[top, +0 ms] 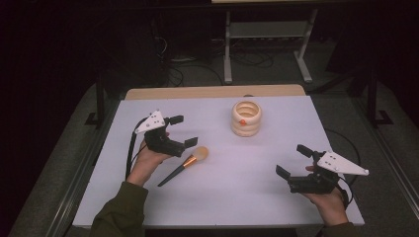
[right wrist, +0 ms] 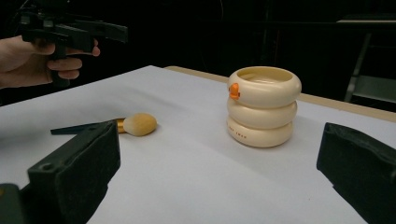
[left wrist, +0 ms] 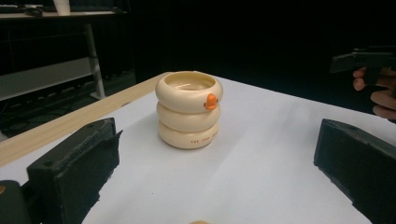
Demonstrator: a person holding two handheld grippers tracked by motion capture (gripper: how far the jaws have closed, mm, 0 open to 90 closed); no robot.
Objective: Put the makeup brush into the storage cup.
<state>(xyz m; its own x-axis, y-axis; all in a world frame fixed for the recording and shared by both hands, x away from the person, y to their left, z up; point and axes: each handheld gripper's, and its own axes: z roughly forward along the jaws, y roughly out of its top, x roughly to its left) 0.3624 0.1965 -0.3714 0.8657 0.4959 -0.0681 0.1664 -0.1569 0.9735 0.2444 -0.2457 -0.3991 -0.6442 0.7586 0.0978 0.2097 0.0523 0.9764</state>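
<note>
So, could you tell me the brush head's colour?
Tan brush head, clearest in the right gripper view.

Olive-green sleeve [top: 121, 210], black hand-held gripper [top: 179, 132], grey three-cornered plate [top: 151, 122], black cable [top: 131, 150]

Your cream cup shaped like three stacked rings [top: 246, 118] stands on the white table [top: 247, 197], far and near the middle. The makeup brush with a black handle and tan bristles [top: 184, 165] lies on the table, left of the cup and nearer to you, just beside your left gripper [top: 184, 131]. Your right gripper [top: 294, 160] is near you on the right, well apart from both.
</note>
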